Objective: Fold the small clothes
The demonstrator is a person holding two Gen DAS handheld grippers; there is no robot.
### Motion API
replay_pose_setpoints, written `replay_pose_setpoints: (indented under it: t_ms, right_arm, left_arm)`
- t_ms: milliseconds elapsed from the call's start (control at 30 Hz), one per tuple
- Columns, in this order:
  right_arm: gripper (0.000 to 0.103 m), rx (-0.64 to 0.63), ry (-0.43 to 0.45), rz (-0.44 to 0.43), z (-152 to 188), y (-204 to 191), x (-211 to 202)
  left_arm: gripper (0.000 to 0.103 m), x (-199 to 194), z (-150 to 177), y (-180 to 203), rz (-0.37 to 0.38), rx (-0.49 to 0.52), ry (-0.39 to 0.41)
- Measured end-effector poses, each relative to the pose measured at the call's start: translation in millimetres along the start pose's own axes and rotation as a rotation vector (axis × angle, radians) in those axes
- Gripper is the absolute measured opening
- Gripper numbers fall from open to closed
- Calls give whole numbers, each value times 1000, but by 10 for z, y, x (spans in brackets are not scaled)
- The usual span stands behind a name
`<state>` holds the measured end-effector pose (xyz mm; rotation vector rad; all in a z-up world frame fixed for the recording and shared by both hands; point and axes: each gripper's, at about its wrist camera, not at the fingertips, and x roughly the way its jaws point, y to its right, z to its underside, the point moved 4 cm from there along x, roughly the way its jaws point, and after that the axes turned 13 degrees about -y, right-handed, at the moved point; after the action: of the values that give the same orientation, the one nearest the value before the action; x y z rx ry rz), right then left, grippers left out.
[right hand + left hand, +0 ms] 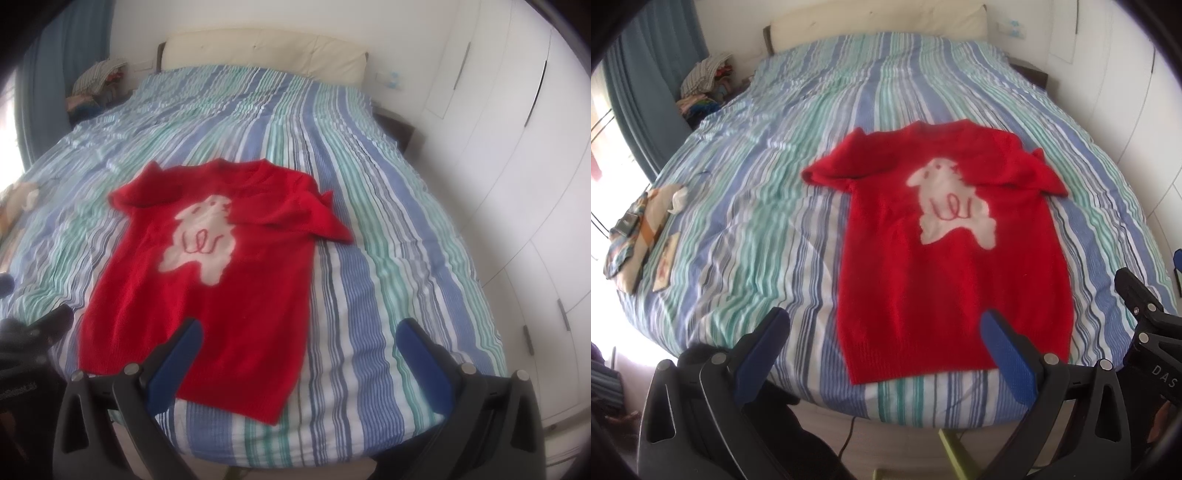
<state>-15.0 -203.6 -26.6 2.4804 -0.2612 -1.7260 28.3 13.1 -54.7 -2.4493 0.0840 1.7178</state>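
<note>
Far left edge of the bed (768, 206): a small stack of folded clothes (635, 229) is lying on the striped cover, well apart from the sweater. Behind it, beside the bed near the blue curtain (639, 85), a heap of laundry (705, 77) is sitting.

Centre: the red sweater (945, 266) is lying flat and face up on the cover, white animal picture (955, 205) showing, both short sleeves spread outward, hem near the foot edge of the bed. It is not folded.

Left gripper (886, 328): fingers standing wide apart, hovering over the foot of the bed; its right finger is overlapping the sweater's hem in the left wrist view, contact cannot be told. Holding nothing.

Right gripper (303, 339): fingers likewise wide apart, holding nothing, hovering over the sweater's lower right corner and the bare cover beside it.

Far right: white wardrobe doors (517, 166) are running along the bed.
</note>
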Motion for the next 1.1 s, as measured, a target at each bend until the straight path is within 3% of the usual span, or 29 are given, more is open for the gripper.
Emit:
replay_pose_setpoints:
  t_ms: [1100]
  right_arm:
    - [103,12,7,-6,1,29,-57]
  left_arm:
    - [103,40,6,-4,-5,13,3]
